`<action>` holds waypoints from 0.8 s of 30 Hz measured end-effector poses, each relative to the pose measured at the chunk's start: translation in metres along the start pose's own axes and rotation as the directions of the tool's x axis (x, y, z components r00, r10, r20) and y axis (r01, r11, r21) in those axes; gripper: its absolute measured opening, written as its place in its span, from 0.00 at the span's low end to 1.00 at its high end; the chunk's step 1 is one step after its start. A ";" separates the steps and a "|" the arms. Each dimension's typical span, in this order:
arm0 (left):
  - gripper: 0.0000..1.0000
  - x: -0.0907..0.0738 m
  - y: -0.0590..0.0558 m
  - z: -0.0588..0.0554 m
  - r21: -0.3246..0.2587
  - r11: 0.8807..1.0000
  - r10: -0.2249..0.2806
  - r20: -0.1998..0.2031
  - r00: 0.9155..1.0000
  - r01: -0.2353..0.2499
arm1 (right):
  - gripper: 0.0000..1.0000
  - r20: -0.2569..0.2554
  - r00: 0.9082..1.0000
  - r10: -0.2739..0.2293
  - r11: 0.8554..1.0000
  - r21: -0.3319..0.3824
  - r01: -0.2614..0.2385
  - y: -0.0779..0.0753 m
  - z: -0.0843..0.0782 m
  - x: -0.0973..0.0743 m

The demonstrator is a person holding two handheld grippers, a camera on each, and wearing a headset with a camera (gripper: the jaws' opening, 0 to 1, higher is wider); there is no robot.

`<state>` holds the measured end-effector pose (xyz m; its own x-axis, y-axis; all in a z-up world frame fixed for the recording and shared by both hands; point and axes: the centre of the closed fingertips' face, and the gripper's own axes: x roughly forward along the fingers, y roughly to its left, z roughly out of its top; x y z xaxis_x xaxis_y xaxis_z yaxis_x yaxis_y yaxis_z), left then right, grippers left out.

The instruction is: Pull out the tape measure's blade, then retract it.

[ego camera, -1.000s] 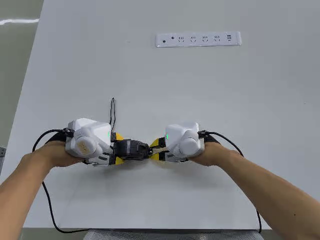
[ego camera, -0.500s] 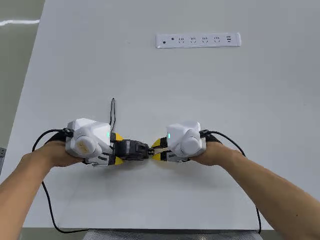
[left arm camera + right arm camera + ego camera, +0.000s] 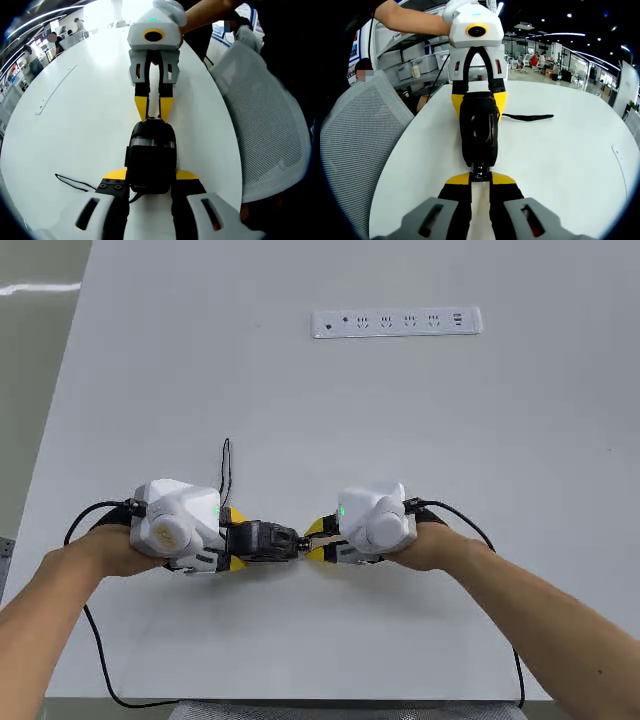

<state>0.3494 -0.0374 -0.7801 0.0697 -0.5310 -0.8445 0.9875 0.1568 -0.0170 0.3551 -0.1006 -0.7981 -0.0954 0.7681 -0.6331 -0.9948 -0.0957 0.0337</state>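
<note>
Tape measure [image 3: 262, 539], black case, lies low on the white table [image 3: 400, 420], between the two grippers and close to the near edge.

Left to right, head view: left gripper [image 3: 240, 538] has its yellow-tipped fingers spread to case width, clamping the case from both sides. Right gripper [image 3: 312, 541] faces it, fingers drawn narrow at the case's mouth. A thin black strap [image 3: 226, 465] runs up the table from the left gripper.

Left gripper view adds that the case top [image 3: 151, 155] sits square between its own jaws, and that the opposing gripper [image 3: 154, 112] meets the case's far end with a slim gap between its tips.

Right gripper view adds that the blade hook [image 3: 479, 172] is pinched between its own tips, just off the case [image 3: 479, 127]. Hardly any blade is drawn out. The strap [image 3: 527, 117] lies flat to the right of the case.

Surface: plain matte white. A white power strip [image 3: 396, 319] lies well apart at the far side.

Room: grey-green floor [image 3: 30, 360] runs left of the table. A grey mesh chair [image 3: 365, 130] stands at the near edge, and an open office with ceiling lights lies beyond.
</note>
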 end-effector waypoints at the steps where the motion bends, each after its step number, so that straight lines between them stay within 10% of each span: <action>1: 0.28 0.000 0.000 0.000 0.000 1.000 0.000 0.000 1.000 0.000 | 0.10 -0.001 1.000 0.000 1.000 0.000 0.000 0.000 0.000 0.000; 24: 0.28 -0.001 0.000 -0.003 -0.001 1.000 0.008 -0.001 1.000 -0.008 | 0.10 0.005 1.000 0.006 1.000 -0.005 -0.006 -0.001 0.003 -0.003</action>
<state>0.3490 -0.0342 -0.7804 0.0778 -0.5286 -0.8453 0.9868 0.1619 -0.0104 0.3558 -0.1008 -0.7944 -0.1020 0.7704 -0.6293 -0.9940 -0.1040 0.0338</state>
